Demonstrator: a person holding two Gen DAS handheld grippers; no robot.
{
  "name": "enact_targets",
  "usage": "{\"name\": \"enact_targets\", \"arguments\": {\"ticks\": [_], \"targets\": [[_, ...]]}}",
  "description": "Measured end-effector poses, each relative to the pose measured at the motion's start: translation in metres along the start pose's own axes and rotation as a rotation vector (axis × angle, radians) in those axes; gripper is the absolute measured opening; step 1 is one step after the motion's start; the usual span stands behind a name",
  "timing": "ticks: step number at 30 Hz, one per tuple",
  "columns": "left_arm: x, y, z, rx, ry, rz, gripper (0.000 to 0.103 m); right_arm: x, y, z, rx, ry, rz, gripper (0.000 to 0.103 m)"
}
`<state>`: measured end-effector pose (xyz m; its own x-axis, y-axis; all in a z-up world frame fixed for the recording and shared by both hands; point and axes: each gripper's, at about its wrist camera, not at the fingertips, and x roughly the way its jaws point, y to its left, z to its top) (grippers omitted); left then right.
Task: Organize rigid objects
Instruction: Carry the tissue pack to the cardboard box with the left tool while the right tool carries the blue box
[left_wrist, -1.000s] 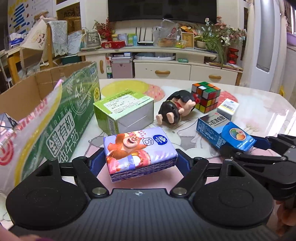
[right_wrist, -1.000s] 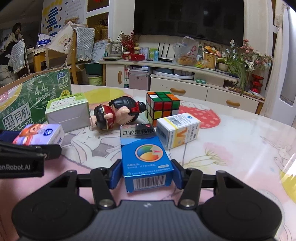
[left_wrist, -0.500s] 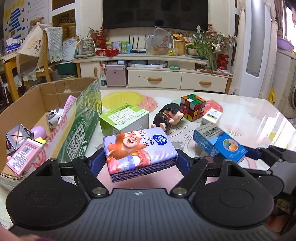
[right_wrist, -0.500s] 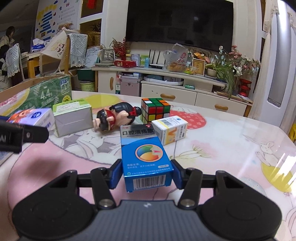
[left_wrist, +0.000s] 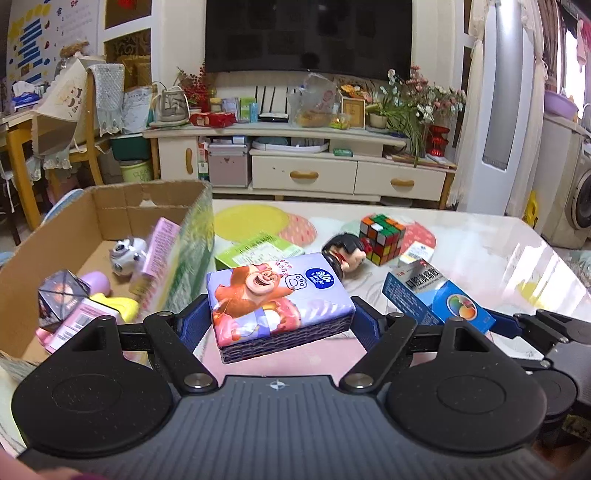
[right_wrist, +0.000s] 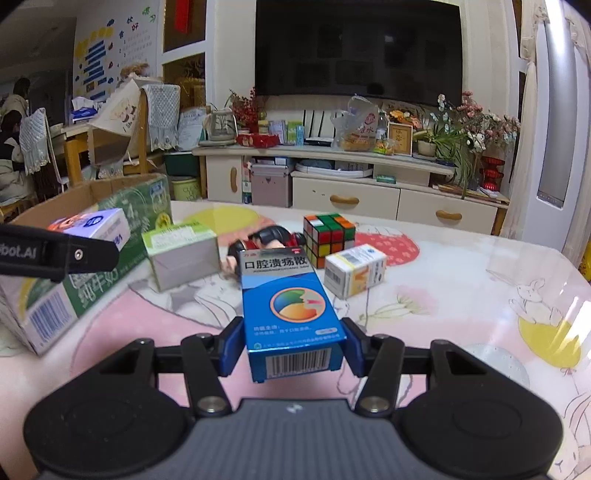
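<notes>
A cartoon tissue pack is clamped in the left hand-held gripper and a blue medicine box in the right hand-held gripper, both lifted off the surface, presumably for transfer into the cardboard box.

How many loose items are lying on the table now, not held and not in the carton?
4: a green box nearest the carton, a doll lying beside it, a colour cube behind, and a white-and-yellow box on the right. Others may be hidden.

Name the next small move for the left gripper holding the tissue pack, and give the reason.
Probably carry it left over the cardboard box. The left gripper is shut on the tissue pack, held off the table, and the box, already holding sorted items, sits open just beside it.
</notes>
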<state>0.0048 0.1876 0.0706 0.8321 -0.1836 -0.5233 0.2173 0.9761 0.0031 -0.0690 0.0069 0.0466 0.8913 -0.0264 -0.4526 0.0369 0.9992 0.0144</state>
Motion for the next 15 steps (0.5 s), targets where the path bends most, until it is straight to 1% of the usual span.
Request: {"name": "enact_targets", "arguments": {"ticks": [4, 8, 11, 15], "targets": [[-0.006, 0.011, 0.008, -0.015, -0.022, 0.004, 0.098, -0.007, 0.011, 0.008, -0.013, -0.018, 0.013, 0.054], [-0.013, 0.030, 0.017, -0.042, -0.044, 0.020, 0.098, -0.011, 0.028, 0.019, -0.031, -0.039, 0.037, 0.054], [-0.015, 0.048, 0.024, -0.076, -0.057, 0.045, 0.098, -0.013, 0.042, 0.030, -0.045, -0.059, 0.063, 0.054], [-0.017, 0.073, 0.032, -0.121, -0.067, 0.095, 0.099, -0.012, 0.067, 0.047, -0.070, -0.087, 0.108, 0.054]]}}
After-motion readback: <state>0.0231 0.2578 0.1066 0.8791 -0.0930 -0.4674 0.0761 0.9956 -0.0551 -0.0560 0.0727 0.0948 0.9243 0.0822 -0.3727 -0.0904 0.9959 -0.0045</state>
